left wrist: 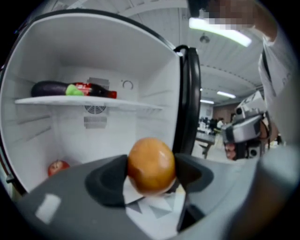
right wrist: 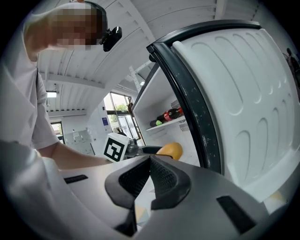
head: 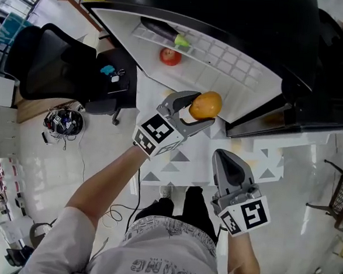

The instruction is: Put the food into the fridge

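Left gripper view: left hand-held gripper (left wrist: 151, 172) clamps the orange (left wrist: 151, 161).

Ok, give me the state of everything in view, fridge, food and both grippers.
Fridge door: open.
Orange: held between the jaws, not yet set down.
Left gripper: shut on the orange.
Right gripper: shut, empty.
Eggplant: lying on the shelf.
Bottle: lying beside it.
Apple: sitting below the shelf.
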`<state>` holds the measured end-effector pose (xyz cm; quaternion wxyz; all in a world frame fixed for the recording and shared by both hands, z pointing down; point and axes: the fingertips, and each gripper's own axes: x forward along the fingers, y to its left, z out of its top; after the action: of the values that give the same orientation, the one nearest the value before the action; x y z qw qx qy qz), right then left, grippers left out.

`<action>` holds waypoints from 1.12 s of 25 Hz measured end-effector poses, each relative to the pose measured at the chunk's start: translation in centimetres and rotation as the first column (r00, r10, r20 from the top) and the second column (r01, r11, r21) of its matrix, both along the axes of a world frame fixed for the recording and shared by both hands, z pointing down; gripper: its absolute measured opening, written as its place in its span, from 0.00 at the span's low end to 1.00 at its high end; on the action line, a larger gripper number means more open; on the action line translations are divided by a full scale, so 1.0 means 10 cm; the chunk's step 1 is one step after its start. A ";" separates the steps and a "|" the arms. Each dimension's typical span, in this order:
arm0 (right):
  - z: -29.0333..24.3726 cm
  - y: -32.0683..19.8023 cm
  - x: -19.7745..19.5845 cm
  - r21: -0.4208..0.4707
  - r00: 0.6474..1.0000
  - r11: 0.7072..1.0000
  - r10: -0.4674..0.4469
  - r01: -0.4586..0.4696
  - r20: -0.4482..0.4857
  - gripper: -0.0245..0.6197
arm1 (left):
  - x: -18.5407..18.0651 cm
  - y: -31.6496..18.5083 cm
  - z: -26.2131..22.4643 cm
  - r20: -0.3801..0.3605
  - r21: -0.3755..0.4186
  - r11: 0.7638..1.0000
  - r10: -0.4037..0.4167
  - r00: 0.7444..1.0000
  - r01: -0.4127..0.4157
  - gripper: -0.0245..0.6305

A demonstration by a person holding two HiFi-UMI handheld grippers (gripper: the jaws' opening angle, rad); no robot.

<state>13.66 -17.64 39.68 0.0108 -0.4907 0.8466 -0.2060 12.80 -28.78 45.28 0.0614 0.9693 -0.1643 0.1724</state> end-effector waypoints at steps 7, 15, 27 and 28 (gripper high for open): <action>0.15 -0.05 -0.01 -0.002 0.999 1.000 -0.018 0.018 0.027 0.02 | 0.34 -0.25 0.36 0.090 0.018 0.999 0.047 0.995 -0.049 0.53; 0.28 -0.08 0.10 -0.009 0.999 1.000 0.026 -0.026 0.037 0.02 | 0.62 -0.45 0.67 0.167 0.047 0.994 0.090 0.982 -0.099 0.53; 0.38 -0.05 0.12 -0.030 0.997 0.997 0.065 -0.064 0.033 0.02 | 0.90 -0.69 0.99 0.295 0.092 0.980 0.141 0.945 -0.175 0.53; 0.39 -0.05 0.12 -0.031 0.997 0.997 0.067 -0.066 0.033 0.02 | 0.91 -0.71 1.00 0.299 0.094 0.980 0.139 0.944 -0.174 0.53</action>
<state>14.83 -18.12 43.54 0.0245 -0.5150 0.8264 -0.2266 21.87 -35.87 55.31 -0.0351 0.9452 -0.1040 0.3074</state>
